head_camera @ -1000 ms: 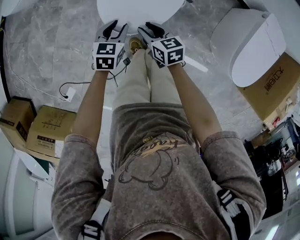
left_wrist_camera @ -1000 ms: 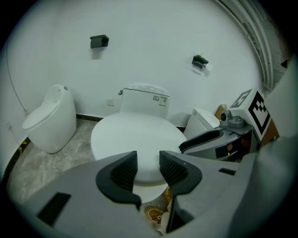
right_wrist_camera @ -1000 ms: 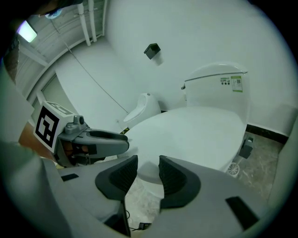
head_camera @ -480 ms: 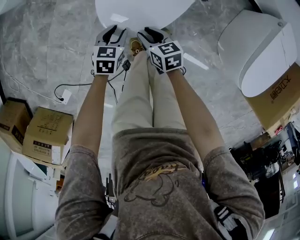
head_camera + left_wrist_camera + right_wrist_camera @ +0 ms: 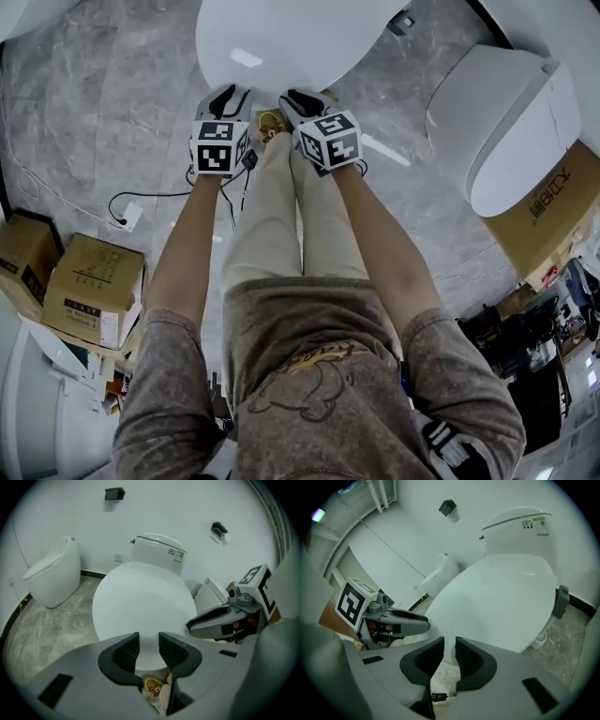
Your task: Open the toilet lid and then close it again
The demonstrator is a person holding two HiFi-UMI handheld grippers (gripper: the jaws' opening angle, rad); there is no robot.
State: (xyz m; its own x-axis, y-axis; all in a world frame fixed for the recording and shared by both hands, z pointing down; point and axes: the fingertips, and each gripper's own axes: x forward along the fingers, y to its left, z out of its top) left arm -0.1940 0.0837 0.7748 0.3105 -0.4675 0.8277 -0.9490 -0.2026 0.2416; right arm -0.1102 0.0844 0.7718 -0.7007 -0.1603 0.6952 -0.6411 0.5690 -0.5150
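Observation:
The white toilet lid (image 5: 281, 37) lies down, closed, at the top of the head view. Both grippers sit side by side at its front rim. In the left gripper view the left gripper (image 5: 149, 649) has its jaws closing, a clear gap still between the pads, and the lid (image 5: 140, 602) rim shows through that gap. The right gripper (image 5: 449, 656) is closing too, down to a narrow slit, with the lid (image 5: 501, 602) edge seen in it. Neither pair of pads visibly presses on the lid. Head view: left gripper (image 5: 225, 94), right gripper (image 5: 298, 97).
The person's legs and a shoe (image 5: 272, 120) stand just below the lid. A second white toilet (image 5: 506, 103) on cardboard (image 5: 553, 187) is at the right. Cardboard boxes (image 5: 89, 277) and a floor cable (image 5: 127, 217) lie left. The cistern (image 5: 157, 550) backs against the wall.
Both grippers have come down together onto the lid's front rim and now sit close against it. The lid has stayed closed.

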